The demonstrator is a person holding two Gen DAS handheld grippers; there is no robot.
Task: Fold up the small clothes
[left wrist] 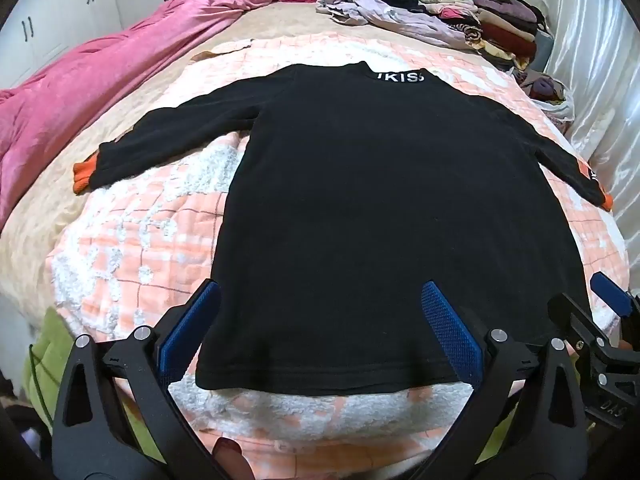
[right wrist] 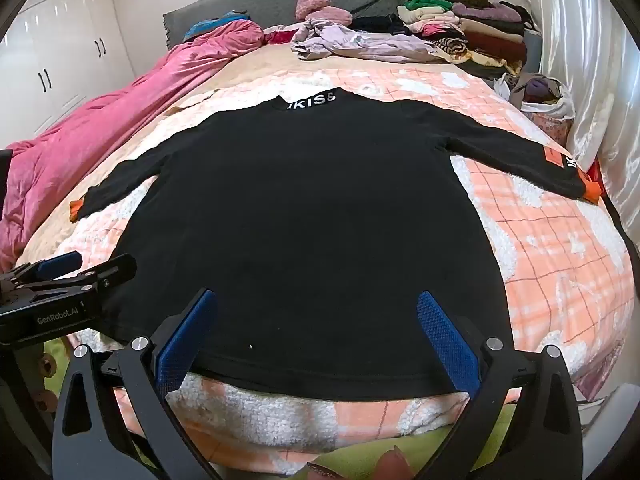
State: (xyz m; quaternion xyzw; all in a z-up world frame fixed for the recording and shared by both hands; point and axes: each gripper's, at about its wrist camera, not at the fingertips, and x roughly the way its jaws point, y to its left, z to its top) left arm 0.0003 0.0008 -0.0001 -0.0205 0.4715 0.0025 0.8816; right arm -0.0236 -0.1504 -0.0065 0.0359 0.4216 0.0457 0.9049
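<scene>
A small black long-sleeved top (left wrist: 360,208) (right wrist: 304,216) lies flat and spread out on the peach-and-white checked blanket (left wrist: 132,264) (right wrist: 560,264). White letters run along its collar and both sleeves end in orange cuffs (left wrist: 82,176) (right wrist: 591,192). My left gripper (left wrist: 320,300) hovers open over the hem's left part, blue pads wide apart, nothing between them. My right gripper (right wrist: 316,308) stands open over the hem's right part, also holding nothing. Each gripper shows at the edge of the other's view.
A pink quilt (left wrist: 100,88) (right wrist: 120,112) lies bunched along the bed's left side. Loose lilac garments (left wrist: 384,12) (right wrist: 360,44) and a stack of folded clothes (left wrist: 492,20) (right wrist: 480,28) sit at the far end. A shiny curtain (right wrist: 592,60) borders the right; white cupboards (right wrist: 60,48) stand left.
</scene>
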